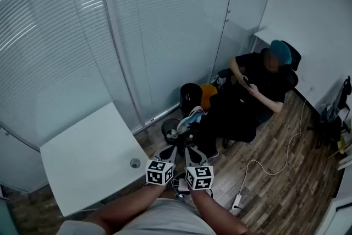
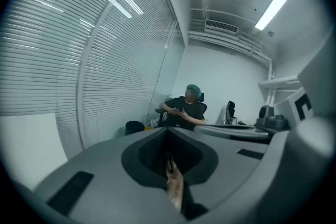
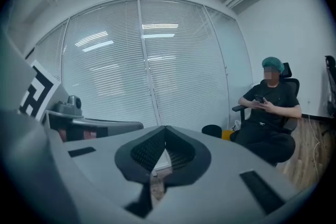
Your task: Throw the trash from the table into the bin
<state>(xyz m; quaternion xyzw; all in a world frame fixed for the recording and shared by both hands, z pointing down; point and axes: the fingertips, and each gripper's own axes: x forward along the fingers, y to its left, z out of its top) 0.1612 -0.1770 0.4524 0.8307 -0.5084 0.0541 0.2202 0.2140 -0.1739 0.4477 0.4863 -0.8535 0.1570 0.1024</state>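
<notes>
— Anything held?
— No, the left gripper [image 1: 171,149] and right gripper [image 1: 190,150] are both clenched, empty.
— The trash?
— A small round scrap [image 1: 135,162] lies by the tabletop's [image 1: 88,157] right edge. I'd open one gripper, reach down, then carry it to the mesh bin [image 1: 171,130].

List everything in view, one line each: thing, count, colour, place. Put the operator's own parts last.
table: one, white, lower left
small round object: one, grey, on the table near its right edge
mesh bin: one, black, on the floor past the table corner, pale scraps inside
round bin: one, black, by the blinds
orange container: one, right of the round bin
seated person: one, black clothes, on a chair at right
cable: one, white, on the wood floor
left hand-held gripper: one, grey, bottom centre, jaws together
right hand-held gripper: one, grey, beside it, jaws together
</notes>
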